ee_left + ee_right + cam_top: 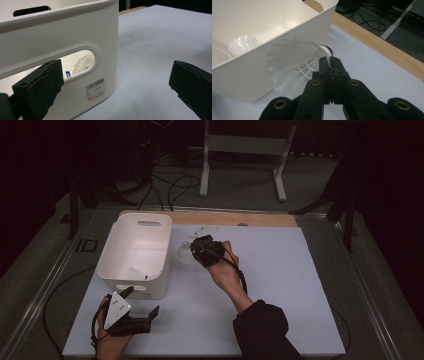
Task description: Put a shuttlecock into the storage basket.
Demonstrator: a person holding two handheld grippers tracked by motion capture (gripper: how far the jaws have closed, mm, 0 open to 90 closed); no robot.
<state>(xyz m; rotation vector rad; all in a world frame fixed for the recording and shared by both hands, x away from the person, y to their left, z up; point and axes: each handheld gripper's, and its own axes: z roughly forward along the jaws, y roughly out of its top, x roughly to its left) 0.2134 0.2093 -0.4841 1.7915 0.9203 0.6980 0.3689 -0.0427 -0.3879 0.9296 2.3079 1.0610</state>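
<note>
- The right gripper [329, 62] is clamped on a white plastic shuttlecock [292, 67] near its cork end, beside the outer wall of the white plastic bin with handle slots [294, 32], above the pale blue table mat [372, 67].
- The left gripper [115, 87] has its jaws wide apart and holds nothing, near the bin's front wall.
- The right gripper view shows a second white shuttlecock [243, 43] lying inside the bin.
- Count: two shuttlecocks, one bin, two grippers.

Pale blue table [280, 290], white bin [136, 254] on it

White shuttlecock [292, 65], white bin [135, 252]
</note>
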